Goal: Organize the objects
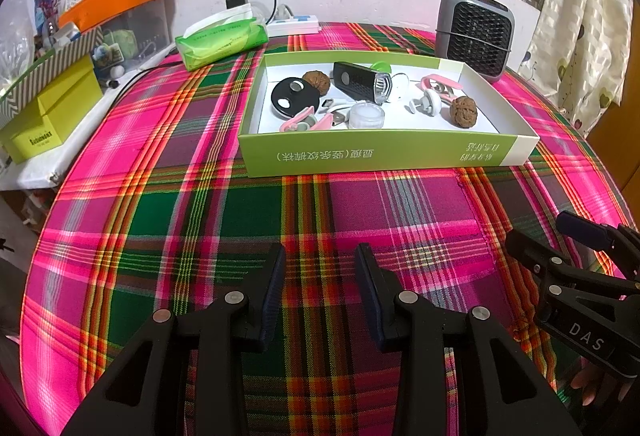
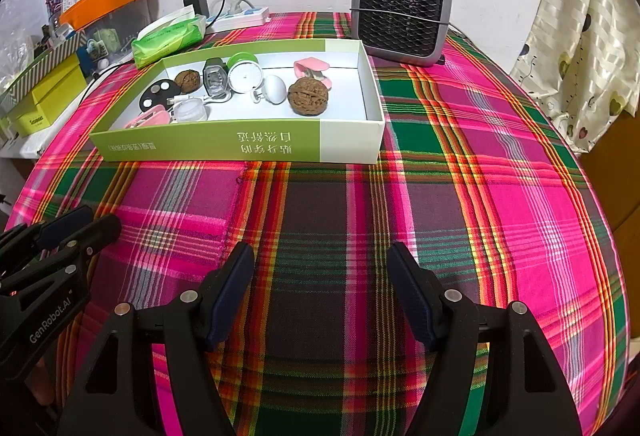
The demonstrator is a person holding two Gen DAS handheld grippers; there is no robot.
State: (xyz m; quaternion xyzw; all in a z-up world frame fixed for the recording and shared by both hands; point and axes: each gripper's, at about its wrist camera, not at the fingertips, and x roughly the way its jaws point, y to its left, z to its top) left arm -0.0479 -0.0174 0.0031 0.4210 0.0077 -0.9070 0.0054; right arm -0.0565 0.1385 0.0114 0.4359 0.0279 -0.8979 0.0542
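A shallow green and white box (image 1: 384, 156) (image 2: 240, 144) lies on the plaid tablecloth. In it are two walnuts (image 1: 463, 111) (image 2: 308, 96), a black flashlight (image 1: 362, 81), a black disc (image 1: 294, 97), pink clips (image 1: 306, 121), a clear round jar (image 1: 366, 115) and white small items. My left gripper (image 1: 320, 256) is open and empty, low over the cloth in front of the box. My right gripper (image 2: 320, 256) is open and empty, in front of the box's right end. Each gripper shows at the edge of the other's view.
A grey fan heater (image 1: 474, 32) (image 2: 402, 10) stands behind the box. A green tissue pack (image 1: 220, 42) and a white power strip (image 1: 294, 24) lie at the back left. Yellow and orange boxes (image 1: 48, 112) crowd the left side. A curtain (image 2: 580, 36) hangs at the right.
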